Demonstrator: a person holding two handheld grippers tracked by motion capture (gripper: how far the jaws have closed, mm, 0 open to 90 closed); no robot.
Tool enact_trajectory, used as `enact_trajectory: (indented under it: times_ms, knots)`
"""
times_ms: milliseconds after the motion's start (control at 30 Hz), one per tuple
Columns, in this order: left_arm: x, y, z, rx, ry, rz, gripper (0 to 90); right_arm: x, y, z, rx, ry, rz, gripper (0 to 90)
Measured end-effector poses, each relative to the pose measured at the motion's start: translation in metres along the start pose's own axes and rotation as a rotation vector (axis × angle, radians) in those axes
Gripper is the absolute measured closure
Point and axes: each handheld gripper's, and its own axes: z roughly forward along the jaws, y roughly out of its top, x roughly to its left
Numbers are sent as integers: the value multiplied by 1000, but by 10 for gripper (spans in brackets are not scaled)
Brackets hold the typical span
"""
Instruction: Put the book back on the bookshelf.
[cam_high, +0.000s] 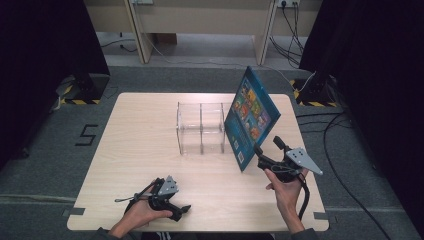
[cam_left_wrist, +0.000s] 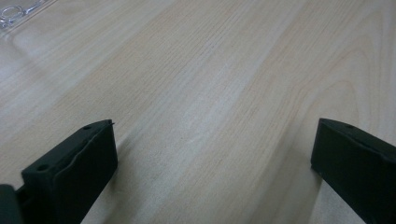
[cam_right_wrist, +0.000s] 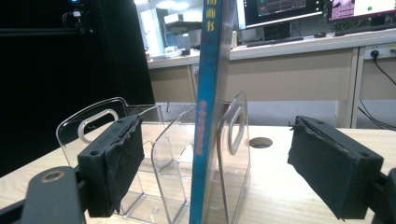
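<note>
In the clear rack (cam_high: 201, 129), the book (cam_high: 251, 116) seemingly leans between the right gripper's (cam_high: 269, 150) spread jaws.

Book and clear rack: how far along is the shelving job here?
Done: the book stands on edge in the rack's right slot, leaning on a divider. In hand: the right gripper is open, its jaws either side of the spine without touching. Left: withdrawing. The left gripper rests open on the table.
</note>
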Motion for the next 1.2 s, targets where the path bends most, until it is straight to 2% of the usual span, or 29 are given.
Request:
enact_trajectory:
  times_ms: [167, 400, 567, 1200]
  knots:
    - [0, 0, 0, 0, 0, 0, 0, 0, -2, -5, 9, 0, -17, 181]
    - [0, 0, 0, 0, 0, 0, 0, -1, -5, -11, 19, 8, -9, 187]
    - [0, 0, 0, 0, 0, 1, 0, 0, -5, -16, 23, 8, -33, 189]
    - [0, 0, 0, 2, -2, 2, 0, -7, -14, -42, 27, 14, -24, 197]
